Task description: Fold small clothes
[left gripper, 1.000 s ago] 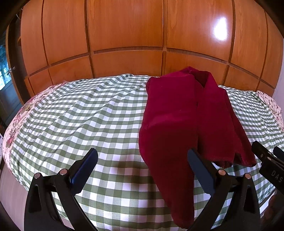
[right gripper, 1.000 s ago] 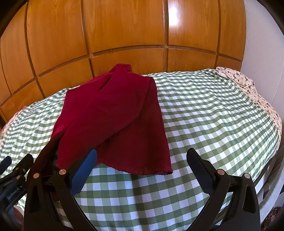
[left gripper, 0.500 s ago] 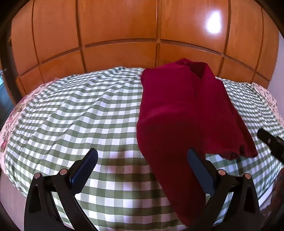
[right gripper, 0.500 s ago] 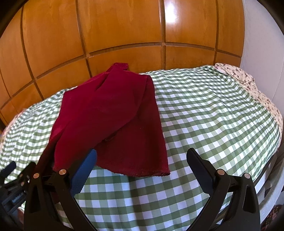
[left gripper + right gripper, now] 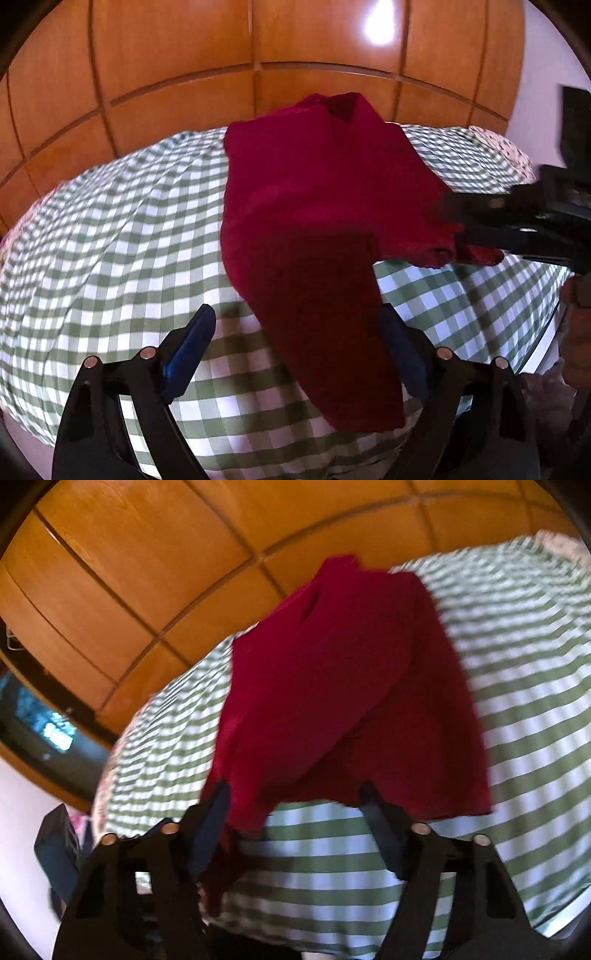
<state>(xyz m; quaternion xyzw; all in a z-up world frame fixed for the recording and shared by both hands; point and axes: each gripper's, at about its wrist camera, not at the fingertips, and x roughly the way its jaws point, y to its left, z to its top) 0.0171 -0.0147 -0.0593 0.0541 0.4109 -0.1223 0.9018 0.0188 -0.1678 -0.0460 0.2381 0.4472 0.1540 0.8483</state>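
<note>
Left claw [image 5: 295,354] stands wide over the near end of the red garment [image 5: 314,206], jaws just closing slightly, pads not pressing cloth. Right claw [image 5: 295,812] narrower, jaws just closing; the garment's near hem lies between them, no pinch visible yet. Garment lies lengthwise on the checked bed [image 5: 110,221], partly doubled along its length. Judgement: folding barely begun; grasping the near corners and the fold across remain.
</note>
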